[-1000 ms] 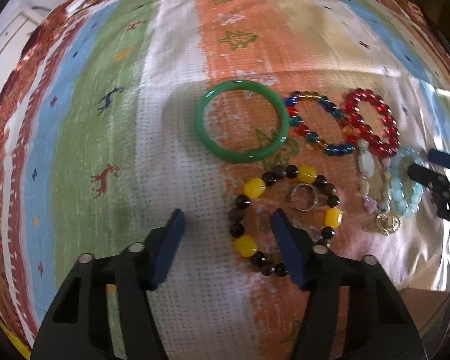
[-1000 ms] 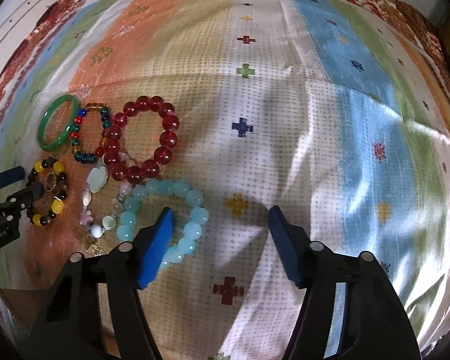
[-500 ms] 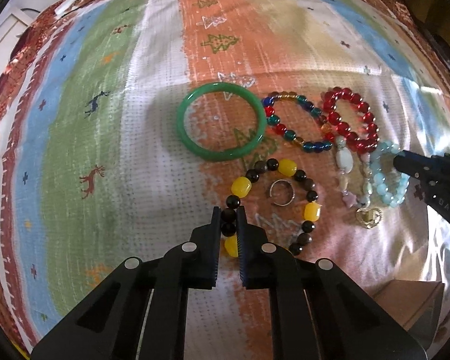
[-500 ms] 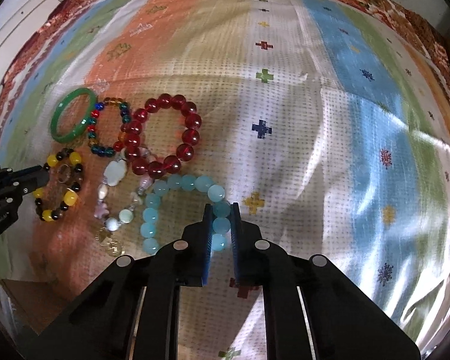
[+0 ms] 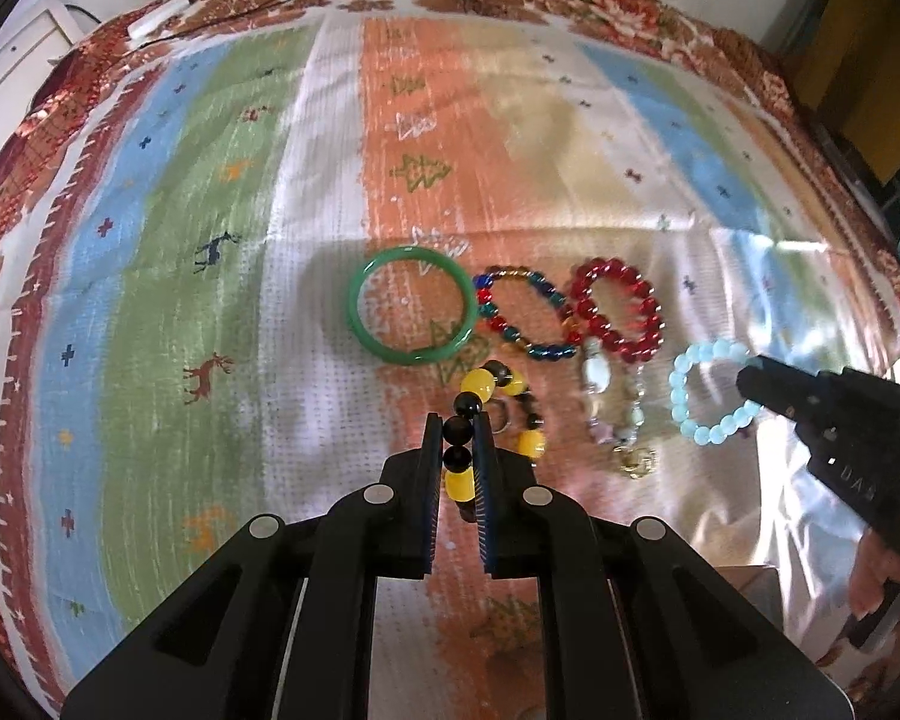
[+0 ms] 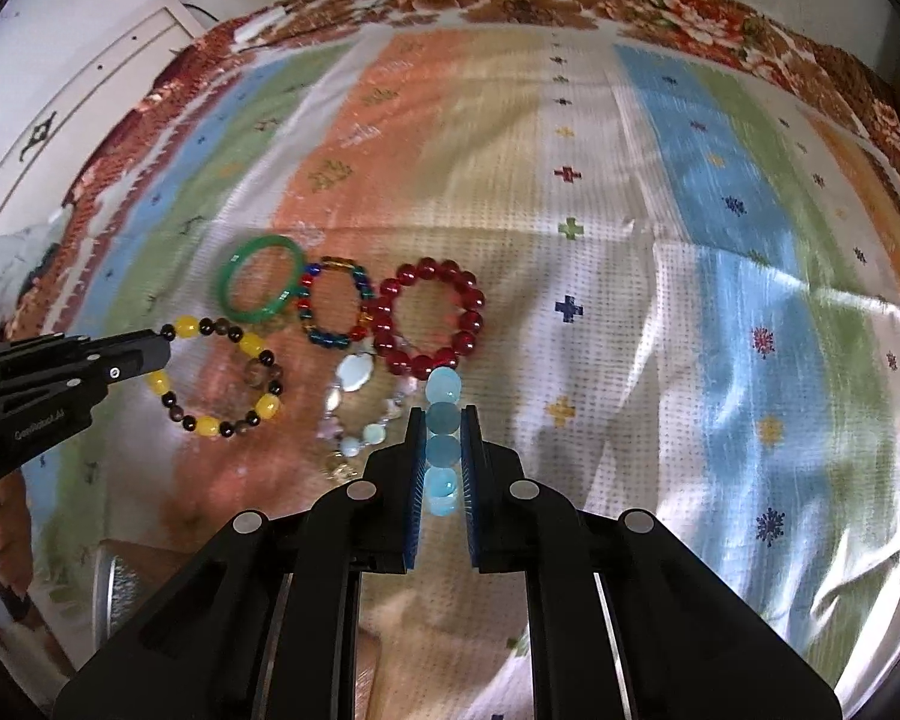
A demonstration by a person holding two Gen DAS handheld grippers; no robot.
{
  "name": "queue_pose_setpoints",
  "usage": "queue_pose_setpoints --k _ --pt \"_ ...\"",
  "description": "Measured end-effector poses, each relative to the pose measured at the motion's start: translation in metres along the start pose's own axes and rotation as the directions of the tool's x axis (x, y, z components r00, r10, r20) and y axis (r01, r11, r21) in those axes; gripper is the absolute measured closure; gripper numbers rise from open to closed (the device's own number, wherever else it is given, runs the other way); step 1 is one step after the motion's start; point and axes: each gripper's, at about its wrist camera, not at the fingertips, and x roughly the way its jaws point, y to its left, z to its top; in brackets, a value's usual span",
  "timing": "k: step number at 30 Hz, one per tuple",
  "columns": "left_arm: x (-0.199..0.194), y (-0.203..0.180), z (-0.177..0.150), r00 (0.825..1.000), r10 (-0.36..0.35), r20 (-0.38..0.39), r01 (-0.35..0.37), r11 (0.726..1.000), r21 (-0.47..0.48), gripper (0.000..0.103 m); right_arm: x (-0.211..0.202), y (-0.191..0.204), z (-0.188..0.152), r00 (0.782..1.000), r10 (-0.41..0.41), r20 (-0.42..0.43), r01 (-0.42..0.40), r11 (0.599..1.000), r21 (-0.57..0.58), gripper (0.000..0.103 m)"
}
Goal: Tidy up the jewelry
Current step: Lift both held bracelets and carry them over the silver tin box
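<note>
Yellow-and-black bracelet [image 5: 498, 402] and pale blue bracelet [image 6: 441, 438], earlier lying flat, now hung pinched in the left claw [image 5: 457, 432] and right claw [image 6: 441, 426], lifted for sorting.

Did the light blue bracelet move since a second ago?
Yes. The light blue bracelet, pinched by the right gripper, has been pulled rightward, away from the pearl charm bracelet. The red bracelet stayed put.
</note>
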Motion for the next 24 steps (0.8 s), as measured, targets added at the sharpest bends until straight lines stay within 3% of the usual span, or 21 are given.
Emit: queue_pose_setpoints --k 14,24 --pt "-0.032 -0.007 -0.006 0.995 -0.045 0.088 0.046 0.999 -0.008 0.094 -0.040 0.010 -0.008 0.993 0.057 0.108 -0.055 0.998 -0.016 0.091" --pt "-0.063 -0.015 -0.019 0.982 -0.102 0.156 0.104 0.995 -0.008 0.094 -0.070 0.020 -0.021 0.981 0.084 0.176 -0.076 0.996 -0.053 0.091"
